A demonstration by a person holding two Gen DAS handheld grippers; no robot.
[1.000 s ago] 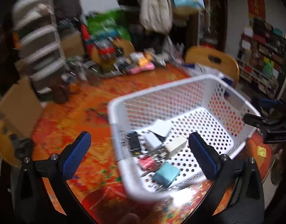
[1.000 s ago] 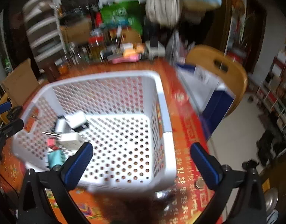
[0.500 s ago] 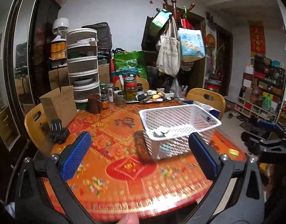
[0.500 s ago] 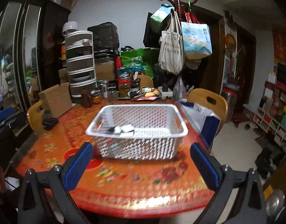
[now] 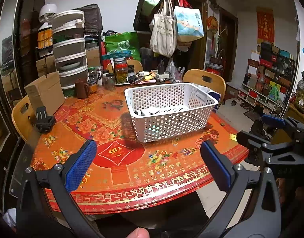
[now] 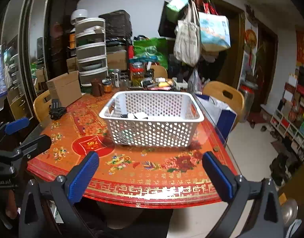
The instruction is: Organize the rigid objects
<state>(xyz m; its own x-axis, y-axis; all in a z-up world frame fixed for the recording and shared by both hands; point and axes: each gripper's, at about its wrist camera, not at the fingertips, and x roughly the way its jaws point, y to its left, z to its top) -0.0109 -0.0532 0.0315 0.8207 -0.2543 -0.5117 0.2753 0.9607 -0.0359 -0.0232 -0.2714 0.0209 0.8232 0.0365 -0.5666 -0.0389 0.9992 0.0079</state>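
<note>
The table (image 5: 120, 170), a round one under a glossy red and orange patterned cover, carried the white perforated basket (image 5: 171, 127) toward its far middle, well apart from both grippers. At the back edge stood a crowd of jars (image 5: 120, 73) and a cardboard box (image 5: 44, 93). Inside the basket lay the small rigid objects (image 6: 136, 116), bunched against its left end; only their tops showed over the rim, too small to tell apart.

The left gripper (image 5: 148, 164) hung low over the near edge, its blue fingers (image 5: 80, 168) spread wide and empty. The right gripper (image 6: 150, 176) was held the same way, wide apart with nothing between.

The risks looked modest. A long reach would be needed from here, and a lowered finger could catch the basket rim and shove it across the slick cover toward the jars. The load sat at one end, so lifting the basket by the other could tip it and spill the pieces. The pieces were small and piled, so a wide grab might pinch two at once.
</note>
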